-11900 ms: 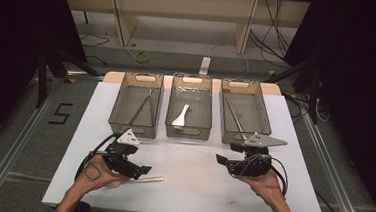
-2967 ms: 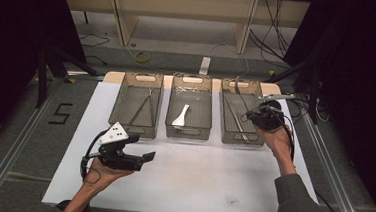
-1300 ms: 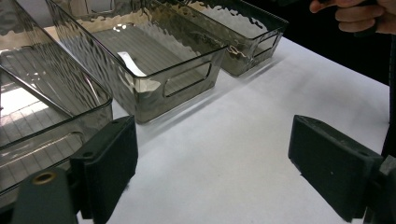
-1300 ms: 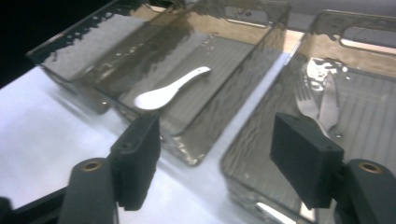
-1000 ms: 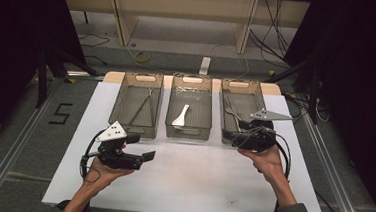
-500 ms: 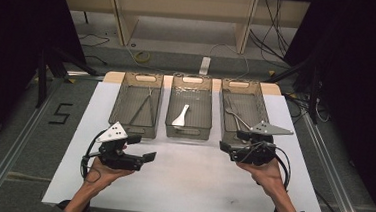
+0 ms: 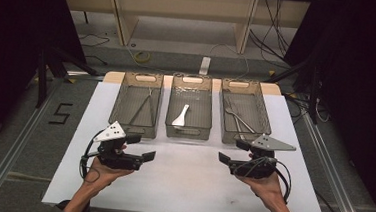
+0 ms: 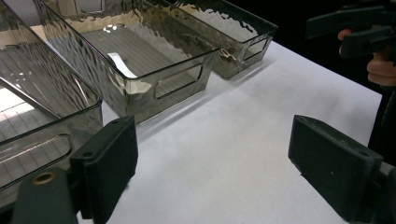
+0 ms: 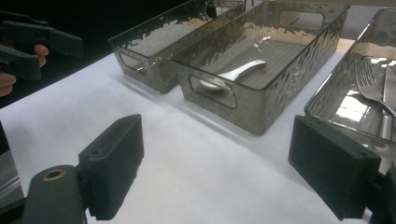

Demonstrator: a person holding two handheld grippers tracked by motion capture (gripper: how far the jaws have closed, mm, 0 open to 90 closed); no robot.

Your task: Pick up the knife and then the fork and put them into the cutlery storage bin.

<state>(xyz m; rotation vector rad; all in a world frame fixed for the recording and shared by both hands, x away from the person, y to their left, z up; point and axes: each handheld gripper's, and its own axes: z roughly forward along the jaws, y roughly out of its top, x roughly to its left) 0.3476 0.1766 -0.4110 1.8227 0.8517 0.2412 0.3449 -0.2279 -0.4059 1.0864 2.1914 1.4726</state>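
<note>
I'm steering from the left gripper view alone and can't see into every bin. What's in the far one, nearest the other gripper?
Observer: The right bin holds forks, lying flat on its floor.
Operator: And the bin cut off at my left edge?
Observer: The left bin holds what looks like a thin pair of metal tongs.
Operator: Is the right gripper carrying anything?
Observer: No. The right gripper has just been opening its fingers, and nothing is between them.
</note>
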